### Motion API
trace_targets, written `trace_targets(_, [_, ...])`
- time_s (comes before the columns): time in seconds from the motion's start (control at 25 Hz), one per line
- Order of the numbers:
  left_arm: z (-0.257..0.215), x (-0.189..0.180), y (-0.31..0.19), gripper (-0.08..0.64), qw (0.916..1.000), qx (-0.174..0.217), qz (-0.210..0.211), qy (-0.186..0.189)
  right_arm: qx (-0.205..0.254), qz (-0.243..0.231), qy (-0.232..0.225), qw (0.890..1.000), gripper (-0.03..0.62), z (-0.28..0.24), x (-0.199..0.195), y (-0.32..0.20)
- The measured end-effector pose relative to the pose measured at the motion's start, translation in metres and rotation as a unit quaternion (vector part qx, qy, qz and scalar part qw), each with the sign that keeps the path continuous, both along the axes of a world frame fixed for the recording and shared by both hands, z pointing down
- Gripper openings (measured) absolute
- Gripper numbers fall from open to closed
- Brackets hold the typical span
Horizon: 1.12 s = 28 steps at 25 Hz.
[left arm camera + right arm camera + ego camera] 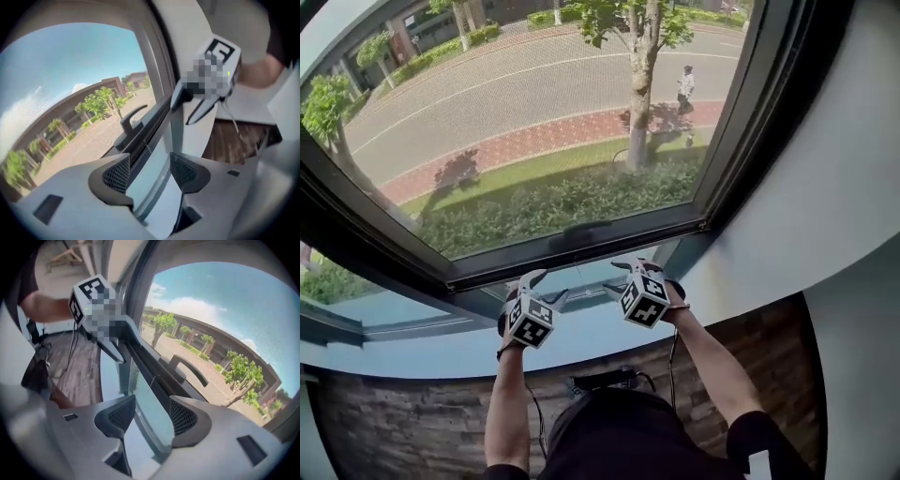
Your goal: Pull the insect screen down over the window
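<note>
The fine woven mesh of the insect screen (61, 89) shows as a faint grid over the sky and street. It therefore appears to be down over the window, though the weave is hard to make out from the head view. Its dark bottom bar (581, 247) sits low in the black window frame (375, 234), just above the glossy pale-blue sill (431, 342). A curved black handle (581, 232) stands at the middle of the bar.

The left gripper (546, 286) hangs over the sill below the bar. Its smooth grey jaws, with dark grid-textured pads, stand apart, and only sill and frame show between them. Just to its right, the right gripper (619, 277) points towards the same bar, its jaws likewise spread and clamped on nothing. Under the sill runs a brown, brick-like surface (384, 422).
</note>
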<state>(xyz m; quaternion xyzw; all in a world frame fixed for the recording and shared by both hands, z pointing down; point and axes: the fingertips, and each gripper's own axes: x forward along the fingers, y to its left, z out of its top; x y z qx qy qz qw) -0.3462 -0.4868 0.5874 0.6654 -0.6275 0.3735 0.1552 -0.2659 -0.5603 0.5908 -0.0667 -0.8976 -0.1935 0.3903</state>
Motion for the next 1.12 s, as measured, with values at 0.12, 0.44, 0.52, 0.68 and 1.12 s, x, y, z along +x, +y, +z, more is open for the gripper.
trace_targets(0.12, [-0.037, 0.022, 0.016, 0.284, 0.9729, 0.132, -0.055, 0.182, -0.114, 0.027, -0.066, 0.991, 0.229, -0.02, 0.011, 0.013])
trace_targets(0.44, [-0.112, 0.055, 0.069, 0.284, 0.8396, 0.309, -0.096, 0.436, -0.498, 0.07, -0.221, 0.836, 0.229, -0.069, 0.033, 0.034])
trace_targets(0.52, [-0.124, 0.059, 0.074, 0.284, 0.8163, 0.328, -0.087, 0.468, -0.581, 0.081, -0.247, 0.772, 0.229, -0.081, 0.036, 0.035])
trace_targets(0.68, [-0.151, 0.076, 0.086, 0.284, 0.7444, 0.362, -0.049, 0.559, -0.669, 0.08, -0.275, 0.686, 0.229, -0.113, 0.05, 0.048])
trace_targets(1.12, [-0.164, 0.114, 0.168, 0.284, 0.7299, 0.343, 0.014, 0.591, -0.631, 0.031, -0.305, 0.713, 0.229, -0.158, 0.085, 0.165])
